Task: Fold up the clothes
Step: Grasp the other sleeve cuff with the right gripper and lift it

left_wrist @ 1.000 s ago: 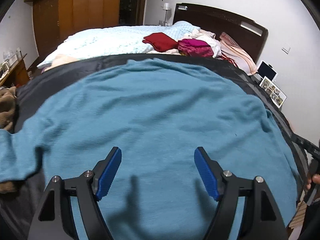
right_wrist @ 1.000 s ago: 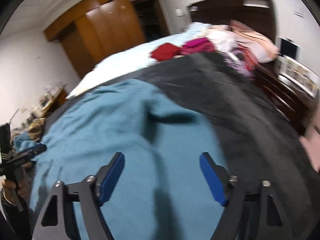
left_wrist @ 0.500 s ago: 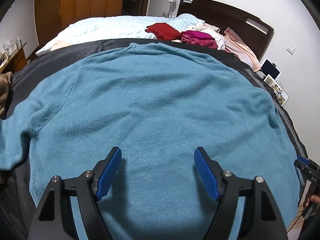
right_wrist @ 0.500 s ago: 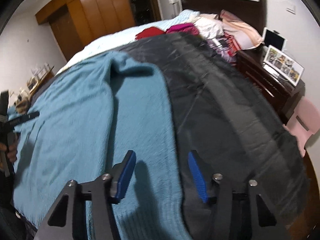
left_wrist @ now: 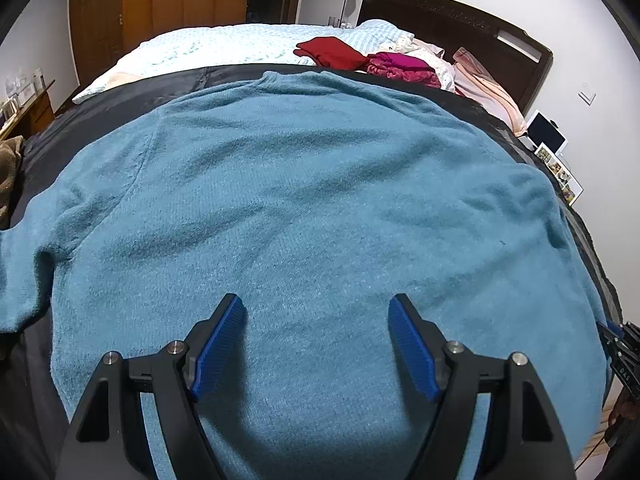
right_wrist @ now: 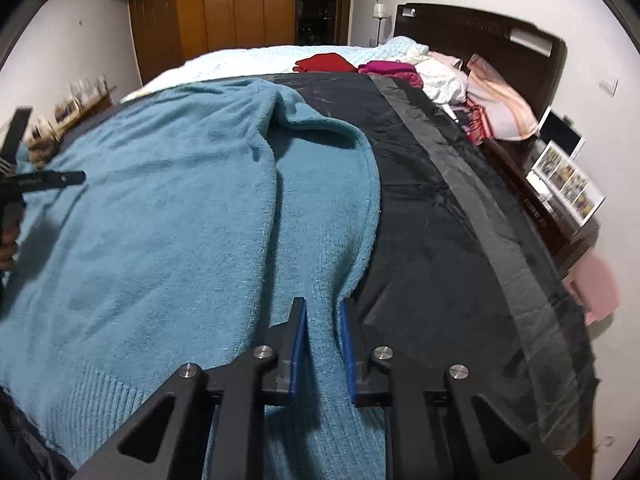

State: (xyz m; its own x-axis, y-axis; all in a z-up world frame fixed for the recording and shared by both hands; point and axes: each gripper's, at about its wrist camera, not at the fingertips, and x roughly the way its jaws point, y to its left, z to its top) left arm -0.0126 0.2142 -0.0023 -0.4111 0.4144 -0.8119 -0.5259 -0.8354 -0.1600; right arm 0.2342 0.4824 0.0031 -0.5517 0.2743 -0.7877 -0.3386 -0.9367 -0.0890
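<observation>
A teal knitted sweater (left_wrist: 300, 200) lies spread flat on a black sheet (right_wrist: 440, 220) over the bed. My left gripper (left_wrist: 316, 304) hovers open just above the sweater's lower body, nothing between its blue pads. In the right wrist view the sweater (right_wrist: 160, 220) has one sleeve (right_wrist: 328, 200) lying along its right edge. My right gripper (right_wrist: 323, 308) is closing on that sleeve near the cuff, and the knit fills the narrow gap between the pads. The left gripper's tool (right_wrist: 24, 180) shows at the far left of that view.
A folded red garment (left_wrist: 332, 52) and a magenta one (left_wrist: 400, 68) lie near the pillows by the dark headboard (right_wrist: 480, 32). A nightstand with photo frames (right_wrist: 564, 184) stands right of the bed. A brown cloth (left_wrist: 8, 168) lies at the left edge.
My right gripper slid right to the sweater's edge and its jaws closed from wide apart onto the sleeve. The left gripper sank slightly over the sweater, still open.
</observation>
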